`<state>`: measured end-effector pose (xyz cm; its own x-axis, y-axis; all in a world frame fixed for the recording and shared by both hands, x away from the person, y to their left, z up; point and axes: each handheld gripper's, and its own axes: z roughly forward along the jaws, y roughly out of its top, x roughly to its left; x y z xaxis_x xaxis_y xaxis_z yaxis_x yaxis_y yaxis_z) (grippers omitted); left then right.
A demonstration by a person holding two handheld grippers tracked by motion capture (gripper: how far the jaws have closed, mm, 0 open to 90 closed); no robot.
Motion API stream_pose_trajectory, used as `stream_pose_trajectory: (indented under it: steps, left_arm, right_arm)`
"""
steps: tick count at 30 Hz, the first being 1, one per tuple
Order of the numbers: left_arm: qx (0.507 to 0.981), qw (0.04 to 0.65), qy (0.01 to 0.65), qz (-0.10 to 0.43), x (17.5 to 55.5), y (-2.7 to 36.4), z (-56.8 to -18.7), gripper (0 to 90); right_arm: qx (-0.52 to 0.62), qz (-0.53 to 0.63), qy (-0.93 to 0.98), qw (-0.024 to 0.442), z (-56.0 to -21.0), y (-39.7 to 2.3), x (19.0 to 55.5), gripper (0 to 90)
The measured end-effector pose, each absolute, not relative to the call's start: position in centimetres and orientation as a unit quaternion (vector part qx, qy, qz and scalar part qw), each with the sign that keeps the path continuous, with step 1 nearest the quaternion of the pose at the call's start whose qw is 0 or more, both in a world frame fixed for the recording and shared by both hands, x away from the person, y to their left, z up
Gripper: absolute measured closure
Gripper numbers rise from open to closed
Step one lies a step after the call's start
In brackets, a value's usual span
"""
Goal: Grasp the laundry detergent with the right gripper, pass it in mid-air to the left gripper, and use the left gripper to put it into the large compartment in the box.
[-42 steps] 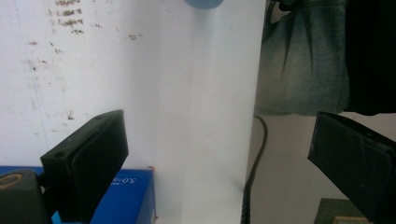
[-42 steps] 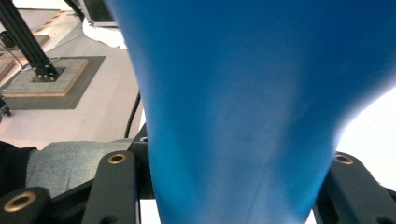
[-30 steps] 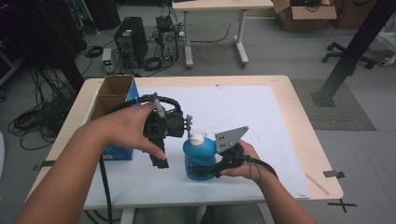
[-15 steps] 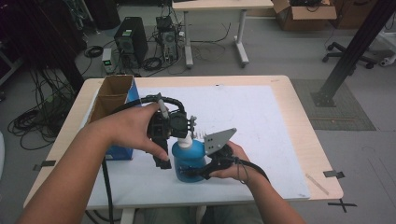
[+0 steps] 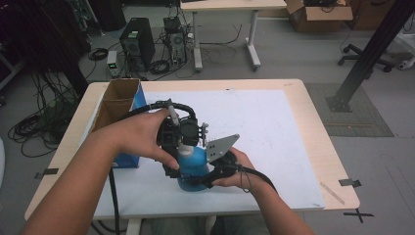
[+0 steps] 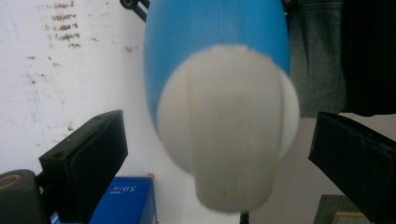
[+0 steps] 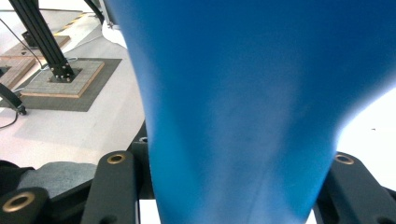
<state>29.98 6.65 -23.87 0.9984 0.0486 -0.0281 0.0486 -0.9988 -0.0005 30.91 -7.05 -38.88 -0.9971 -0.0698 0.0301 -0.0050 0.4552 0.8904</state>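
A: The tongs?
B: Right gripper clenches the blue plastic bottle at lower centre; left gripper gapes around its white cap.
A: Surroundings?
B: White sheet on a pale wooden table; cardboard box left; computer tower on the grey floor, upper left.

1. Your blue bottle stands upright near the front edge of the worktop, on the white sheet, just right of the blue-sided box.
2. Its body is glossy blue plastic, wide at the base and narrowing toward the neck, as your right gripper view shows close up.
3. It carries a white, rounded cap with a flat raised tab across its top, sitting on the neck.
4. You see the cap end-on, slightly blurred, in your left gripper view.
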Motion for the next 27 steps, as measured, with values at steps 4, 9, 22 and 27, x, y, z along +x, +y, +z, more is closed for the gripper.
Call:
stream_pose_trajectory:
  steps: [4, 9, 22, 27]
  left_arm:
    - [1.000, -0.001, 0.024, -0.013, 29.9, 6.5, -23.9, 4.7]
    - [1.000, -0.001, 0.025, -0.010, 29.9, 6.3, -24.1, 4.7]
    - [1.000, -0.004, 0.022, -0.004, 29.9, 6.0, -24.4, 4.8]
    - [1.000, -0.003, 0.025, -0.001, 29.9, 6.1, -24.5, 4.8]
  right_arm:
    - [0.024, -0.523, -0.852, 0.031, -38.8, -6.6, 31.0, 45.6]
    - [0.024, -0.525, -0.850, 0.033, -38.7, -6.3, 31.0, 45.6]
    - [0.022, -0.527, -0.849, 0.031, -38.3, -5.8, 31.1, 45.5]
    - [0.022, -0.527, -0.849, 0.030, -38.2, -5.7, 31.1, 45.4]
